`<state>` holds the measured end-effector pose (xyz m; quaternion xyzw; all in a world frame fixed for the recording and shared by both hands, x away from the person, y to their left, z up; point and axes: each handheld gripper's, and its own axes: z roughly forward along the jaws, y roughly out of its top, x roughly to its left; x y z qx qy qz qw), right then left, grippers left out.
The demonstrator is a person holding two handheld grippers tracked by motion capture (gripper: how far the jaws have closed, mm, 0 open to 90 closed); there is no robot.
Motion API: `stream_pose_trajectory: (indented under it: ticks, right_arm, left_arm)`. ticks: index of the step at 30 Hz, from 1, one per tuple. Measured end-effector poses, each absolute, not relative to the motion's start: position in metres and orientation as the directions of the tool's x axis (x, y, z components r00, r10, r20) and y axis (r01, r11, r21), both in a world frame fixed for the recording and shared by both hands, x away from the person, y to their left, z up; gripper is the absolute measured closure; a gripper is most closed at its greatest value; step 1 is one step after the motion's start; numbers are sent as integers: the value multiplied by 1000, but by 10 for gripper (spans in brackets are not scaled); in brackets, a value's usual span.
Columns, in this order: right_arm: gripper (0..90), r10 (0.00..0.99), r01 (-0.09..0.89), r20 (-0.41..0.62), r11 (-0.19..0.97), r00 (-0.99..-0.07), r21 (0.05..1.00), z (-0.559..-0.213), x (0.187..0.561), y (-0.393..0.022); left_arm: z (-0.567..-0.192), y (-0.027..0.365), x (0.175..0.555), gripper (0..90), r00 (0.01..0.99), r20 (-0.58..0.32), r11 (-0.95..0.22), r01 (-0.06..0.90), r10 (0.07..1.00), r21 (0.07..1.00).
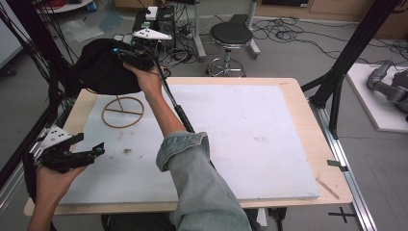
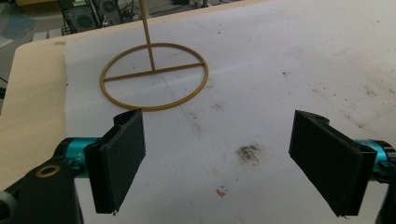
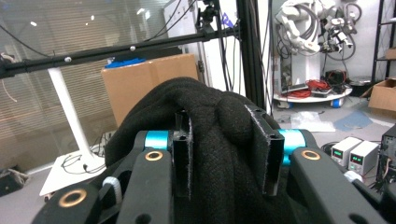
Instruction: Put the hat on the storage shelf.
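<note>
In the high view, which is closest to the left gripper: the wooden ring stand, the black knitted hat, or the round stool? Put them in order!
From the left gripper:
1. Wooden ring stand, on the white board just beyond it.
2. Black knitted hat, clamped in the right gripper above the table's far left corner.
3. Round stool, on the floor past the table.

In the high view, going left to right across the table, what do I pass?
Left tool → wooden ring stand → denim sleeve → bare white mat → table's right edge.

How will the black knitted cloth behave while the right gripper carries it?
The black knitted cloth probably stays floppy: it bunches between the jaws of the right gripper and droops in the high view. Its rough knit likely resists slipping. It seems light, hanging from one pinch.
</note>
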<state>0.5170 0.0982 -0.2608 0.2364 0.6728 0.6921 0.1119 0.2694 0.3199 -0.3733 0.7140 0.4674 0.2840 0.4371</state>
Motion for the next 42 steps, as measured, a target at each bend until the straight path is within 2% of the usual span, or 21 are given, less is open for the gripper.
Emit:
stream_pose_trajectory:
  ticks: [20, 31, 37, 42]
  right_arm:
    - [622, 473, 212, 182, 12, -862, 977, -272, 517, 114]
    - [561, 475, 234, 198, 17, -857, 972, -278, 518, 114]
    - [491, 474, 260, 219, 21, -853, 965, -282, 520, 114]
    - [479, 474, 267, 224, 23, -851, 964, -282, 520, 114]
  left_arm:
    - [-373, 320, 269, 188, 401, -5, -179, 419, 916, 890]
    - [-373, 319, 269, 188, 403, -4, -180, 418, 915, 890]
    - [-374, 319, 269, 188, 403, -3, -182, 420, 915, 889]
    - [-373, 319, 269, 188, 402, -4, -180, 419, 916, 890]
